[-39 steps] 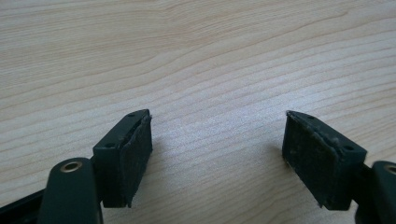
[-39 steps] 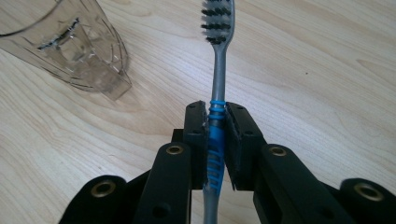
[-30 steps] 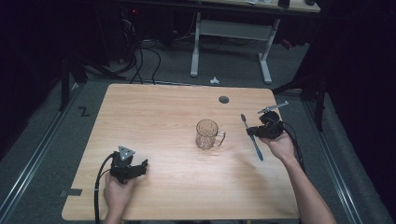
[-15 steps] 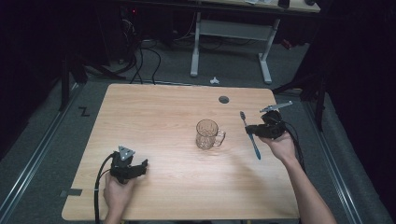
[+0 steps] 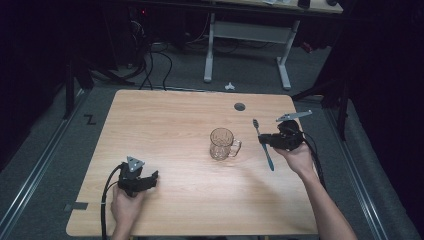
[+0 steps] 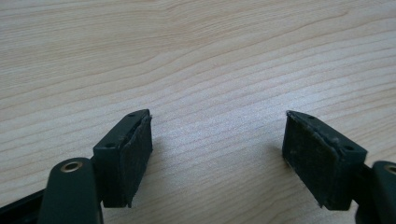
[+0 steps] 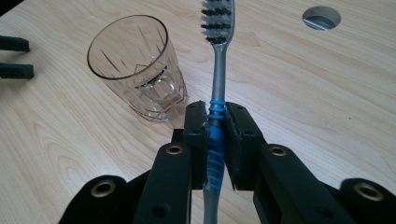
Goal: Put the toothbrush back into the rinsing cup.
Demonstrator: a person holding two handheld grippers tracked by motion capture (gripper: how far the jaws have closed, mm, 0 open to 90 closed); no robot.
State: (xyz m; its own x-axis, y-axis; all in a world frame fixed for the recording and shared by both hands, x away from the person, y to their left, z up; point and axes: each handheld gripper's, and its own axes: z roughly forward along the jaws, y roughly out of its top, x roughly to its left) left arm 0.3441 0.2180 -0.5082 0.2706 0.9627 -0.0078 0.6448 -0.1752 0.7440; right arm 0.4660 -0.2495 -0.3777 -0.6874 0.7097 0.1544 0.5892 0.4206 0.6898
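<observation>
Clear faceted glass mug (image 5: 222,143) upright mid-table (handle rightward), grey-and-blue toothbrush (image 7: 216,110) pinched between jaws, bristles beyond them

looks like a lab / test room | light wood table (image 5: 165,125) with a cable hole (image 5: 239,106) on grey carpet (image 5: 60,150) | metal floor rails (image 5: 30,185) down both sides | cable tangle (image 5: 150,60) and a white-legged desk (image 5: 245,45) behind | dark all around

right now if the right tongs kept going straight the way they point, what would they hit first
Probably the glass mug, just left of their line. The right tongs, shut on the toothbrush, point across bare table; depth is hard to judge.
</observation>
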